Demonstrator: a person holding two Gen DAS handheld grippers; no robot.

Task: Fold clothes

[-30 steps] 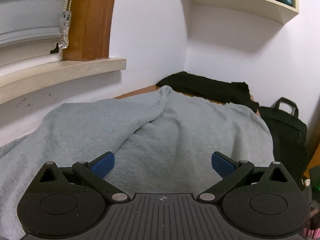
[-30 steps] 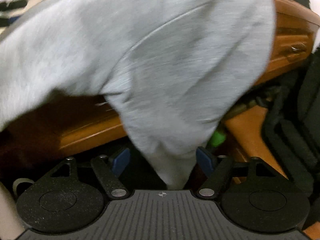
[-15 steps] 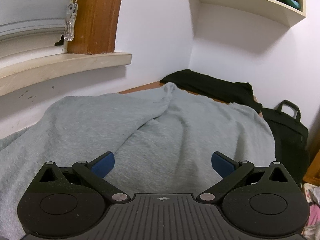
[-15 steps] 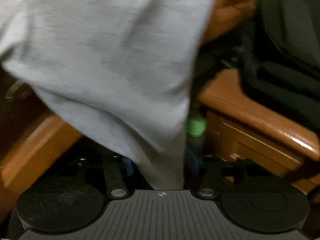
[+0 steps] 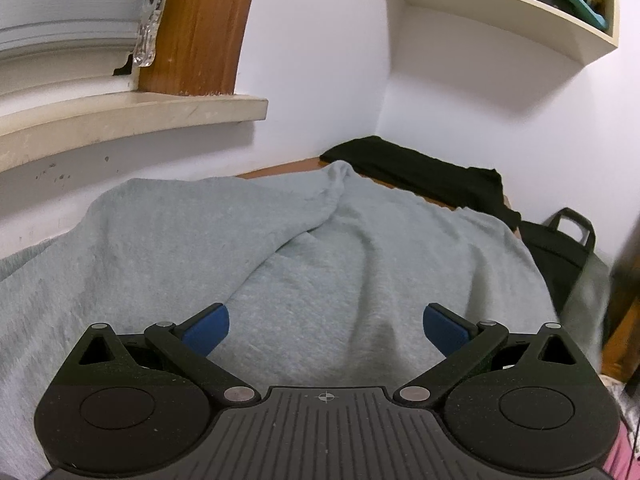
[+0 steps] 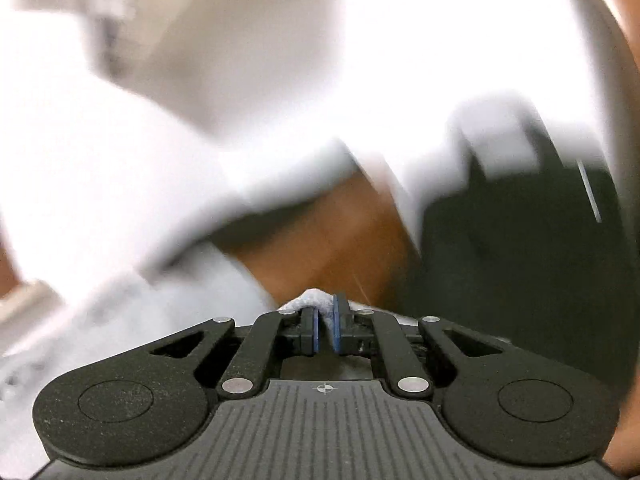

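My left gripper (image 5: pixel 326 326): jaws wide, empty, over grey sweatshirt (image 5: pixel 280 256).
My right gripper (image 6: pixel 325 326): pinching grey cloth.
Ahead: wooden tabletop (image 5: pixel 280 169), black garment (image 5: pixel 420 172), white corner walls (image 5: pixel 320 60).

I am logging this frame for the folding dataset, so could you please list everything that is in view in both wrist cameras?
grey garment: one, pale grey, spread over the wooden surface, one bit pinched in the right gripper
black garment: one, black, folded in the far corner by the wall
black bag: one, black with handle, right of the grey garment
windowsill: one, cream, upper left
shelf: one, cream, upper right, holding books
left gripper: one, black with blue pads, open above the grey garment
right gripper: one, black, closed on grey fabric; its view is blurred
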